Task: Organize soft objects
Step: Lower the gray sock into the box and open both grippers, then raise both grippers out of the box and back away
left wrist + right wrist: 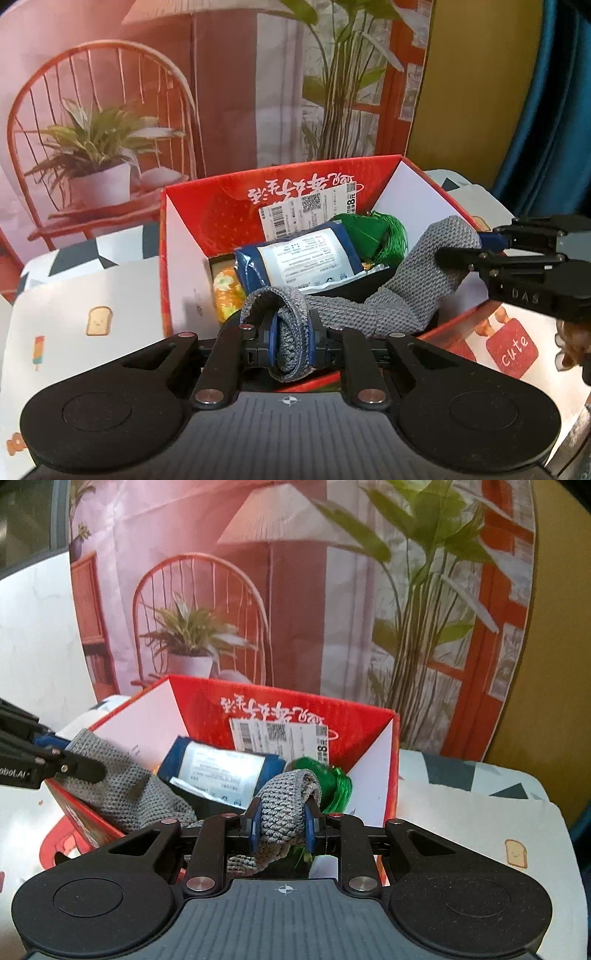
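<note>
A grey knitted sock (402, 295) stretches over an open red box (221, 218). My left gripper (291, 341) is shut on one end of the sock at the box's near rim. My right gripper (282, 825) is shut on the other end of the sock (280, 812); it shows in the left wrist view (476, 247) at the box's right side. Inside the box lie a blue and white packet (303, 258), a green tassel item (376, 232) and a yellow soft item (227, 291).
The box (369, 782) stands on a table with a white patterned cloth (85, 295). A printed backdrop with a chair and plants (110, 129) hangs behind. A blue curtain (546, 110) is at the far right.
</note>
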Demonstrator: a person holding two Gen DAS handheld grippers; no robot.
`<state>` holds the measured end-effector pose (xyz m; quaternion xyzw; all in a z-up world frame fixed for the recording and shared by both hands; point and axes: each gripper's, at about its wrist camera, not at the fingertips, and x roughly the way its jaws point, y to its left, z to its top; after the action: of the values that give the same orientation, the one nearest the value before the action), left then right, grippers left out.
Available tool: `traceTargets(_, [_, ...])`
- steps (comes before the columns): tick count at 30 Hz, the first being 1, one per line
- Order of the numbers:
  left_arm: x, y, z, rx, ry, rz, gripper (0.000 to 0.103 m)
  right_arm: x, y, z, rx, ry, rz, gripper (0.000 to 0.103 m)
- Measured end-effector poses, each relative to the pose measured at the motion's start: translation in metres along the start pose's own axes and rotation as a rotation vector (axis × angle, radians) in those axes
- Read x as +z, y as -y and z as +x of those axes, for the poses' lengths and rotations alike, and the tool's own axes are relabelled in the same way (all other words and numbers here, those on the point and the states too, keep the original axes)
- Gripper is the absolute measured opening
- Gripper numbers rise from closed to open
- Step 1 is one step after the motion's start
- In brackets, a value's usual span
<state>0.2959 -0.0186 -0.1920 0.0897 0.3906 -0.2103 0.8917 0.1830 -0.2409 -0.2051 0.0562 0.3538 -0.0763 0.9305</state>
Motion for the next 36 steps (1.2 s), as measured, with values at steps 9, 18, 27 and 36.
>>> traceTargets(9, [0.002,0.001,0.017,-0.012,-0.025,-0.01,0.017,0.001,0.002,0.009,0.005,-0.027,-0.004,0.021])
traceTargets(18, [0.004,-0.004,0.019,-0.007,-0.027,-0.028,0.019,0.004,0.001,0.015,-0.003,-0.036,-0.014,0.022])
traceTargets(27, [0.008,-0.006,-0.009,0.006,0.108,-0.031,0.077,0.011,0.005,0.0,-0.04,0.046,-0.013,0.055])
traceTargets(36, [-0.022,0.003,-0.062,0.002,0.264,-0.02,0.097,-0.003,0.009,-0.038,-0.007,0.197,0.021,0.1])
